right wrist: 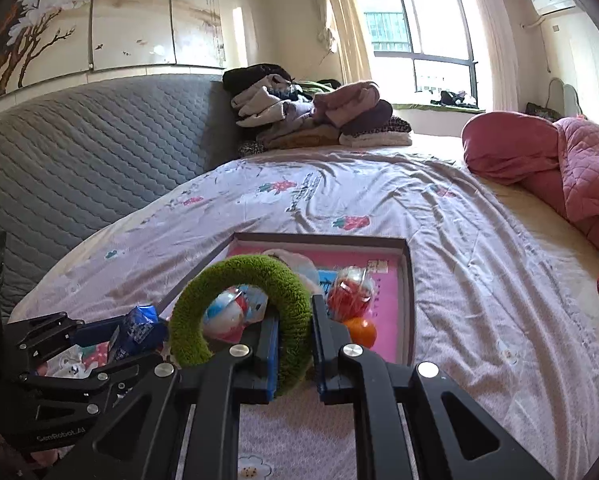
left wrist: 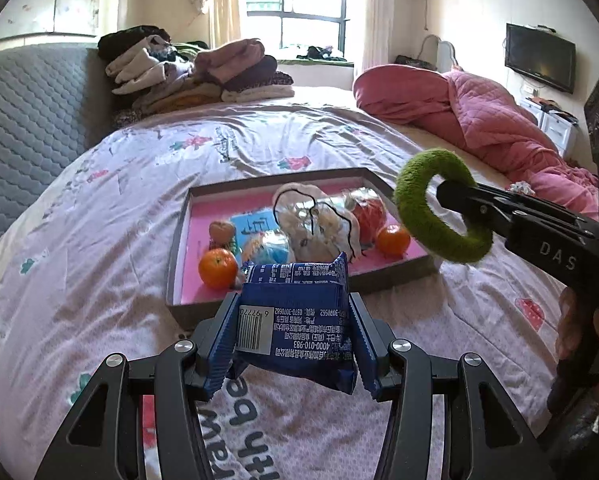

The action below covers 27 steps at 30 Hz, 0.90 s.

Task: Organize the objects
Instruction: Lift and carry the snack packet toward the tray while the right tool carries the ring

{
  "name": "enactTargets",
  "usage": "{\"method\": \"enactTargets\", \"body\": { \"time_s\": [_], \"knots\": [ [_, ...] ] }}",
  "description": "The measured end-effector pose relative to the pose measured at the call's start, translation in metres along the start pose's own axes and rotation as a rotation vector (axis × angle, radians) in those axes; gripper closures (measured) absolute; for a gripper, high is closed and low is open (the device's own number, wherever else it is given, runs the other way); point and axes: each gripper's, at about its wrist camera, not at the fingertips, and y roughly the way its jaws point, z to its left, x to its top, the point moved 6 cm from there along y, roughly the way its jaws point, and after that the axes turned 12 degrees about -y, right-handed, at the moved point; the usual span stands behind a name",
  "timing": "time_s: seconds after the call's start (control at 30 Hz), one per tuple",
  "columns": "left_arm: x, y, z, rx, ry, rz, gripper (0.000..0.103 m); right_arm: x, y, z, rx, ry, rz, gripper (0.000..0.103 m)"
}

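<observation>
Snack packet (left wrist: 295, 320), blue foil with a barcode label, sat clamped between the jaws of the left gripper (left wrist: 293, 344), raised above the bedsheet (left wrist: 119, 208) at about 6 o'clock from the tray (left wrist: 177, 248). It looked light and crinkly; the wrapper would likely slip or crush if squeezed hard, so holding it across its flat middle, as it was held, seemed the safe place. The sealed end stuck up toward the tray.

At 3 o'clock in the left wrist view, the right gripper (left wrist: 445, 192) had its jaws nearly together, pinched on the band of a fuzzy green ring (left wrist: 439, 216). That ring appeared soft and light, with a pile that should give good friction; any point on the band would probably serve as a hold. From the right wrist camera the ring (right wrist: 243, 308) hung in front of the tray, with the fingers (right wrist: 331, 344) closed across its right-hand arc.

The tray was a shallow box with grey walls and a pink floor. It held two oranges, one (left wrist: 218, 268) at its 7 o'clock corner and another (left wrist: 393, 240) at 4 o'clock, a smaller brownish fruit (left wrist: 221, 231) at 9 o'clock, a blue card (left wrist: 255, 226), a red item in clear wrap (left wrist: 365, 212), and a pale crinkled bag (left wrist: 315, 220) in the middle. Both held items remained outside the tray, so placing them seemed the likely next step.
</observation>
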Motion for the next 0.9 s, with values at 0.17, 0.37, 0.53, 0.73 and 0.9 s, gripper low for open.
{"method": "enactTargets", "body": {
  "time_s": [0.17,0.37,0.53,0.73,0.9],
  "knots": [
    [0.016,0.002,0.003,0.011,0.007,-0.026,0.049,0.012,0.000,-0.004,-0.009,-0.005,-0.017,0.089],
    [0.034,0.010,0.010,0.027,0.007,-0.046,0.049,0.030,-0.001,-0.010,-0.028,-0.022,-0.045,0.089],
    [0.057,0.017,0.023,0.040,-0.012,-0.054,0.049,0.036,-0.001,-0.020,-0.047,-0.021,-0.055,0.089],
    [0.083,0.025,0.034,0.061,-0.011,-0.084,0.049,0.042,0.009,-0.029,-0.061,-0.020,-0.046,0.089],
    [0.095,0.038,0.045,0.073,-0.021,-0.092,0.049,0.045,0.019,-0.036,-0.073,-0.017,-0.043,0.089]
  ]
}}
